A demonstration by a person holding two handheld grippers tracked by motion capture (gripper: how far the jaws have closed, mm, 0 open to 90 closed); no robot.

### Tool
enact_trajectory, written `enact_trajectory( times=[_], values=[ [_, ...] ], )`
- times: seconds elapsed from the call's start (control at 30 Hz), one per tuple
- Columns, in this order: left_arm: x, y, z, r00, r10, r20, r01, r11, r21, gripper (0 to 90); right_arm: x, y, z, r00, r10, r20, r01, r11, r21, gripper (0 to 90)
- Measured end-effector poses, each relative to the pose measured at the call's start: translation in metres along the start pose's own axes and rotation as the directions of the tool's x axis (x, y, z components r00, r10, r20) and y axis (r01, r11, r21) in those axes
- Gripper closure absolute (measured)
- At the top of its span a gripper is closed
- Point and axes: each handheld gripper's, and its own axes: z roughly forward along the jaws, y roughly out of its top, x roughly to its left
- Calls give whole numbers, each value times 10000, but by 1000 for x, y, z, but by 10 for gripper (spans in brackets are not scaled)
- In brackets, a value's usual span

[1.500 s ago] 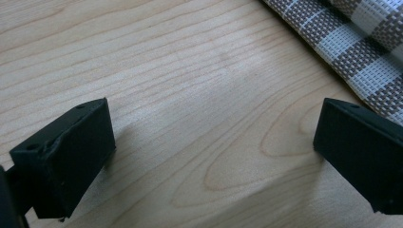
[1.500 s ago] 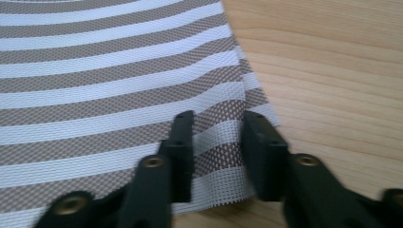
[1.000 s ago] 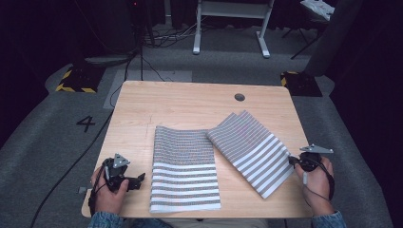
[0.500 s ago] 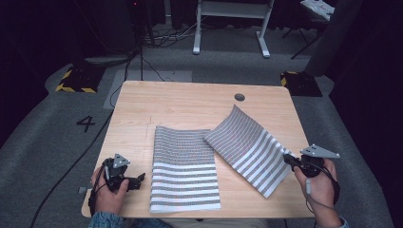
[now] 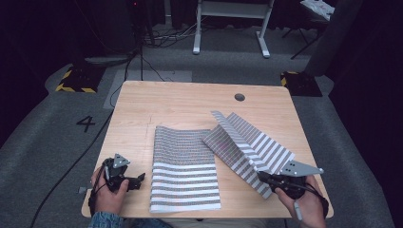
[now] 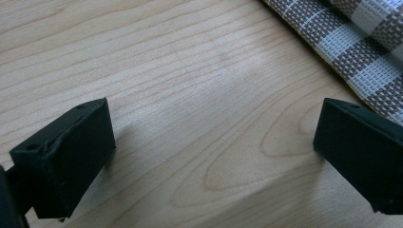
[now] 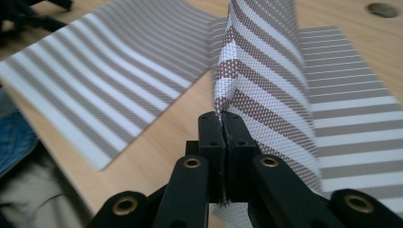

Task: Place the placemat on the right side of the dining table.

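Note:
Two brown-and-white striped woven placemats lie on the wooden table (image 5: 180, 104). The left placemat (image 5: 184, 166) lies flat at the front middle. The right placemat (image 5: 247, 145) is lifted into a ridge, one edge raised off the wood. My right gripper (image 5: 264, 179) is shut on that mat's near edge; in the right gripper view the jaws pinch the striped weave (image 7: 237, 90) at the gripper (image 7: 222, 124). My left gripper (image 5: 139, 179) rests at the front left, open, with bare wood between its fingers (image 6: 66, 152). The flat mat's edge (image 6: 351, 52) lies just beyond it.
A round cable hole (image 5: 239, 97) sits near the table's far right. The far half of the table is bare wood. On the grey floor lie cables (image 5: 71, 166), a painted number 4 (image 5: 86, 123) and yellow-black striped blocks (image 5: 73, 80). A white stand (image 5: 228, 28) is behind.
My right gripper has moved toward the front edge and inward with the right placemat's edge, folding the mat up into a ridge. The left gripper has stayed still.

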Motion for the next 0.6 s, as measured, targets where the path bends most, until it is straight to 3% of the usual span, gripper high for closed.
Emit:
enact_trajectory(
  times=[0.13, 0.2, 0.4, 0.47, 0.53, 0.6],
  values=[
    [0, 0, 0, 10000, 53, -16, -53, 10000, 33, 1, 15, -7, 10, 9965, -27, -831, 46, 9997, 229, 881],
    [0, 0, 0, 10000, 2, 0, -2, 10000, 1, 1, 23, -13, 15, 9908, 62, -1349, -7, 9992, 406, 880],
    [0, 0, 0, 10000, 4, -4, -4, 10000, 3, 1, 39, -25, 25, 9695, 69, -2449, 210, 9936, 1109, 877],
    [0, 0, 0, 10000, 24, -16, -24, 10000, 15, 1, 44, -27, 26, 9599, -56, -2803, 370, 9936, 1067, 863],
    [0, 0, 0, 10000, 9, -10, -9, 10000, 3, 2, 47, -28, 24, 9523, -89, -3052, 390, 9949, 926, 773],
    [0, 0, 0, 10000, 6, -12, -6, 10000, 3, 1, 49, -27, 21, 9387, 120, -3447, 137, 9973, 719, 648]
  ],
)
